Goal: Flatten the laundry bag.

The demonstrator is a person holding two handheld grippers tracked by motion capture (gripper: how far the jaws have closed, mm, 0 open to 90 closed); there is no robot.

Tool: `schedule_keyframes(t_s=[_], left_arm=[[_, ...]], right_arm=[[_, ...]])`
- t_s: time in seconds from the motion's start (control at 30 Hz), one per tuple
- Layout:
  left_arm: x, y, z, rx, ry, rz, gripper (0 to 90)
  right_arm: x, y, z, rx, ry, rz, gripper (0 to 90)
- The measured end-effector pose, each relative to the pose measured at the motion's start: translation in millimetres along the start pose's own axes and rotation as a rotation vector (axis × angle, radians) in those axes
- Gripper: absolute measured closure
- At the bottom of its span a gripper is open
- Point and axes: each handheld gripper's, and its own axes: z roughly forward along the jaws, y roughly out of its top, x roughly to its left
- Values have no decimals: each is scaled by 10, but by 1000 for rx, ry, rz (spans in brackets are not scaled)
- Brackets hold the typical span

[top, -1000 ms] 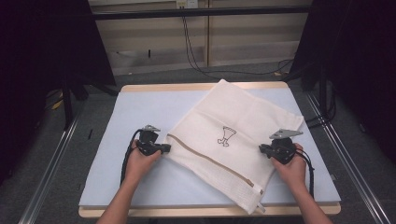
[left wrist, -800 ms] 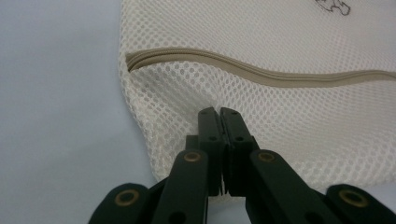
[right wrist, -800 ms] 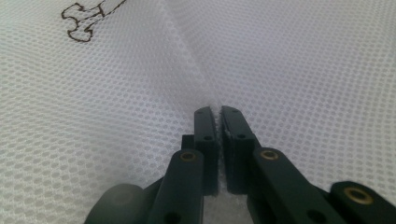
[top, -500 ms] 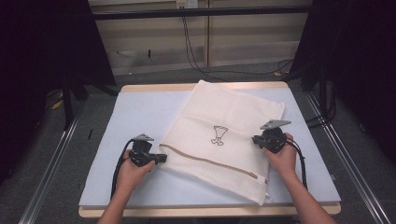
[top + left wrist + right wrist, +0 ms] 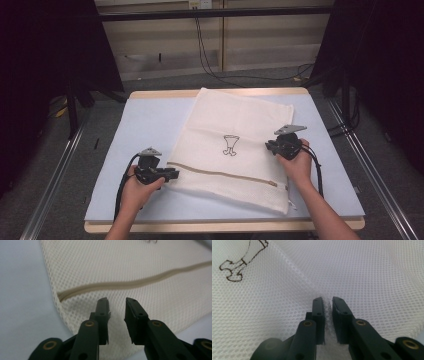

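- Left gripper (image 5: 171, 174) at the mesh bag's (image 5: 235, 150) left edge, near the zipper (image 5: 222, 174) end; jaws have just been opening, now apart with a clear gap, nothing pinched, mesh lying under them (image 5: 117, 315).
- Right gripper (image 5: 270, 146) on the bag's right side, level with the printed drawing (image 5: 230, 145); jaws have just been opening too, narrow gap, a puckered ridge of mesh between them (image 5: 327, 312), pads don't look like they press on it.
- Bag lies flat on the pale mat (image 5: 145, 120), middle-right of the table, zipper running across its lower part, looks zipped.
- Step, my read: release after spreading the bag out.
- Next: open wider, lift both clear without dragging the mesh; right one could snag that pucker.
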Motion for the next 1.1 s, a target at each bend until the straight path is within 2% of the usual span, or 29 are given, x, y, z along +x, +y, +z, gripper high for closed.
schedule_keyframes(t_s=[0.07,0.13,0.2,0.27,0.43,0.57,0.67,0.73,0.77,0.8,0.9,1.0,1.03,1.1], left_arm=[[46,69,-28,-46,27,-4,599],[91,131,-35,-72,45,-16,573],[133,180,12,-73,47,-25,519],[183,211,74,-66,79,-19,484],[350,256,202,-45,160,-27,465],[432,271,302,-43,152,-47,467],[427,296,381,-35,114,-52,509],[412,319,395,-20,135,-39,545],[404,323,400,-15,129,-40,552],[394,319,405,-15,133,-22,583],[378,307,397,-10,140,-19,668],[380,294,384,1,139,-20,759],[375,287,389,-5,131,-33,786],[389,280,379,6,121,-27,817]], right_arm=[[1,-11,-37,-17,-7,14,744],[14,-31,-72,-20,-5,24,711],[39,-57,-112,-22,-17,32,668],[65,-83,-165,-29,-21,34,628],[98,-145,-316,-45,-7,57,592],[100,-219,-407,-22,-18,82,552],[94,-283,-429,0,-4,107,550],[97,-318,-436,29,-19,99,544],[97,-330,-438,45,-27,101,545],[101,-347,-439,62,-31,110,547],[106,-365,-445,78,-42,133,562],[109,-365,-441,83,-54,130,570],[113,-362,-442,81,-62,136,570],[118,-358,-466,76,-98,140,557]])
